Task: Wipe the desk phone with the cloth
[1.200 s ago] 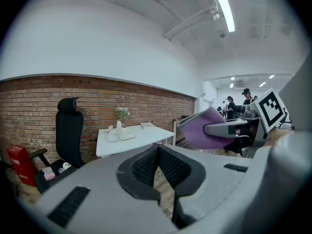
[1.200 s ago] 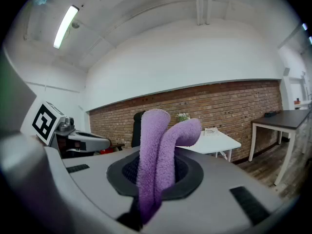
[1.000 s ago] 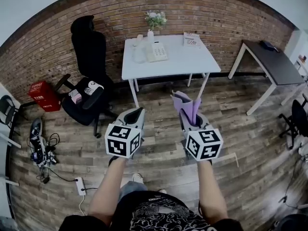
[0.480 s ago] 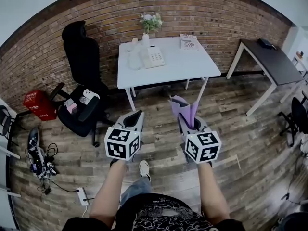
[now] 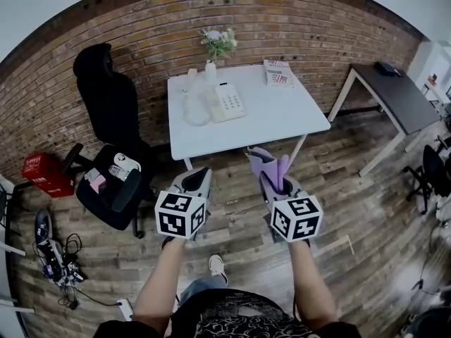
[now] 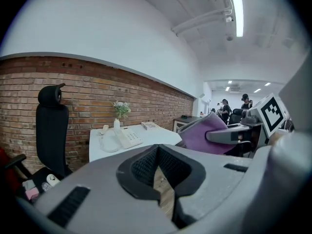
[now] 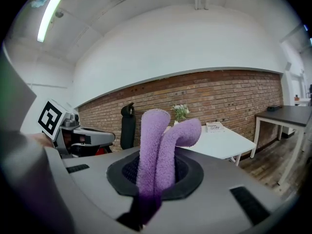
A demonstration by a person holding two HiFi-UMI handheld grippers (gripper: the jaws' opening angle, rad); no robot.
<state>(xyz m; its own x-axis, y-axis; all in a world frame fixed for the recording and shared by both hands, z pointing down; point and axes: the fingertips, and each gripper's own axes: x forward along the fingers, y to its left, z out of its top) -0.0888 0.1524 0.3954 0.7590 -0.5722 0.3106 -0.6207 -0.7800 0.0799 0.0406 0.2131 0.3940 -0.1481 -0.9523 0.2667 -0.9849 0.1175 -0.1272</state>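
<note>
Phone: desk phone (image 5: pixel 227 102) lies on the white desk (image 5: pixel 289 118), its long axis running from the desk's near edge toward the brick wall.
Cord: coiled cord (image 5: pixel 195 110) heaped just left of the phone.
Cloth: purple cloth (image 5: pixel 270 165), well short of the phone, two folds standing up out of the right gripper.
Right gripper: right gripper (image 5: pixel 275 183) clamped on the cloth, in the air over the wood floor; the phone lies ahead and to its left.
Left gripper: left gripper (image 5: pixel 197 179) drawn together on nothing, with the phone ahead and slightly to its right.
Next move: the left gripper looks a little nearer, but the cloth-bearing right one likely has to travel forward and leftward over the desk edge.
Behind phone: vase of flowers (image 5: pixel 211 67).
Right of phone: booklet (image 5: pixel 279 73).
Left of phone: black office chair (image 5: pixel 106 111), off the desk.
</note>
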